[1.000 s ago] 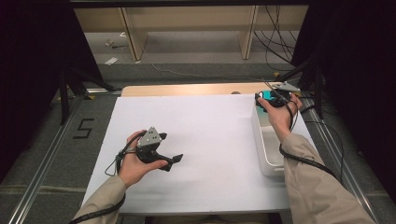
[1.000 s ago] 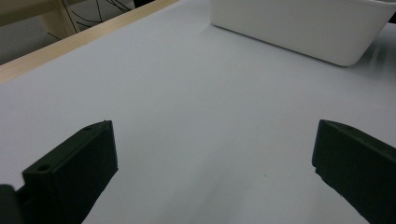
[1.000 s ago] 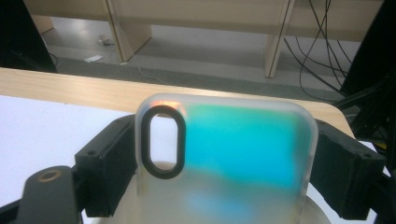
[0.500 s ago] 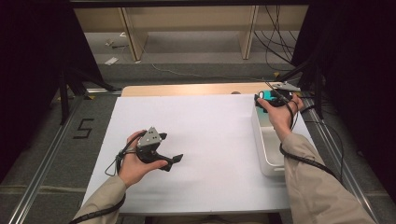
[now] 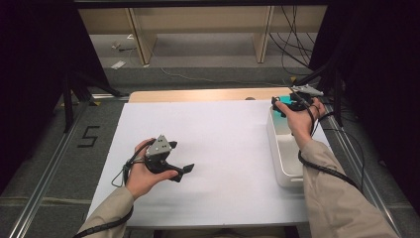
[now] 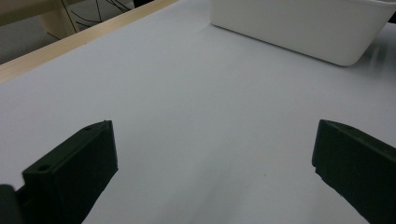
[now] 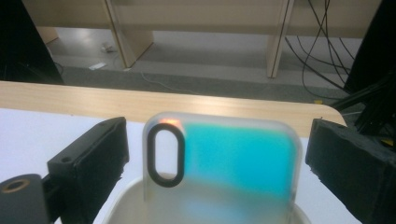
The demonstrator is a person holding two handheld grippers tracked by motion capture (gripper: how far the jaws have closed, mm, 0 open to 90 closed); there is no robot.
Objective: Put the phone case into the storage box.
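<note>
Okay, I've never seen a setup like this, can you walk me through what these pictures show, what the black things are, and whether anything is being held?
A person sits at a white-covered table, holding a hand-held black two-jaw gripper in each hand. The high view looks down from above. The other two pictures come from cameras riding on the grippers, looking out between their black jaws. The left gripper hovers open over bare table, holding nothing. The right gripper is above a white plastic bin at the table's right edge. Between its jaws stands a translucent turquoise phone case with a black oval camera ring. The jaws have just been opening, and gaps show on both sides, so the case looks released into the bin.
</note>
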